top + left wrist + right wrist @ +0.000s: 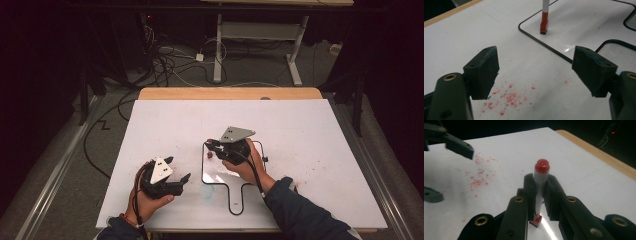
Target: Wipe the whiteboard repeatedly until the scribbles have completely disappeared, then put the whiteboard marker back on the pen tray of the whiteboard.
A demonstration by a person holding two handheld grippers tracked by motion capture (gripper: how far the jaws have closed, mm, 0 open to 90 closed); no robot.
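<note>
Item, near left of the white table top (310, 150): left gripper (177, 169), black, two-jawed, with a grey three-cornered plate on top, held in the person's left hand (150, 200); jaws spread wide and released, nothing between them, pointing toward the right across the table. Item, on the white surface just under and ahead of those jaws: scatter of small red specks (509, 98), seen in the left gripper view between the two pads. Item, centre of the table: clear flat board with a thin black rim and a short handle (235, 197), lying flat, handle toward the near edge. Item, over the far left corner of that board: right gripper (539, 192), black, carried in the person's right hand (247, 167), dark blue sleeve behind it; jaws clenched, grasping a white marker with a red cap and red end (540, 180). Marker position: upright between the pads, red cap on top, lower red end touching the board just inside its rim, as the left gripper view also shows (544, 18). Item, far edge: strip of bare pale wood (230, 93) beyond the white top.
</note>
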